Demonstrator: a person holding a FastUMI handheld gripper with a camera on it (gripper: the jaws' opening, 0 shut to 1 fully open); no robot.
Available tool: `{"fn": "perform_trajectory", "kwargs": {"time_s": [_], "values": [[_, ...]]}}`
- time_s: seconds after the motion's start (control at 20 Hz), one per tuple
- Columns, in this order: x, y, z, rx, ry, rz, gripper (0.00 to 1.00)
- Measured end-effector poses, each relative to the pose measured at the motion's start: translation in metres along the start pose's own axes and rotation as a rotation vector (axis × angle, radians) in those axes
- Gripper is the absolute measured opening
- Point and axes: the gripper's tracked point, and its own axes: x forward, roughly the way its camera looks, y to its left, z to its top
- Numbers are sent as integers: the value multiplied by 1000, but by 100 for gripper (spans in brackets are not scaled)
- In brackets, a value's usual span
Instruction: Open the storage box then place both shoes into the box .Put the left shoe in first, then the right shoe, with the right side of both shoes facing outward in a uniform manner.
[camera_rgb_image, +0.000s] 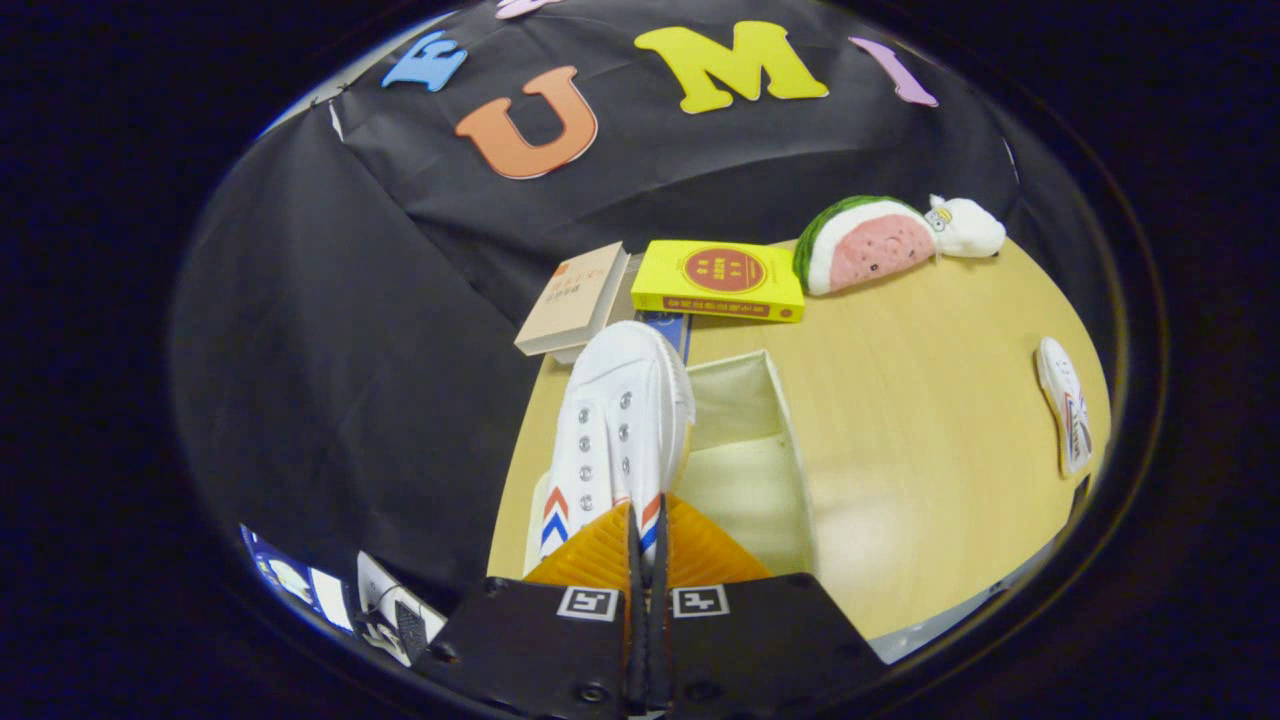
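Observation:
My gripper (645, 545) is shut on the heel end of a white canvas shoe (615, 420) with red and blue chevrons on its side. The shoe points away from me, toe toward the books, and hangs over the left part of an open cream fabric storage box (760, 470). The box's inside to the right of the shoe is bare. A second white shoe (1065, 400) lies on its side on the wooden table (930, 440), far to the right of the box.
Beyond the box lie a beige book (575, 300), a yellow book (720, 280) and a blue item under them. A watermelon-slice plush (865, 245) and a small white plush (965, 228) sit at the table's far right. Black cloth hangs to the left of the table.

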Motion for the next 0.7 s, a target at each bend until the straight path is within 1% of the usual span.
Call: {"fn": "perform_trajectory", "kwargs": {"time_s": [0.2, 0.4, 0.6, 0.7], "values": [[27, 7, -18, 35, 31, -12, 6], [46, 2, -28, 64, 55, -35, 6], [58, 2, -36, 92, 82, -26, 6], [61, 2, -34, 99, 74, -17, 6]]}}
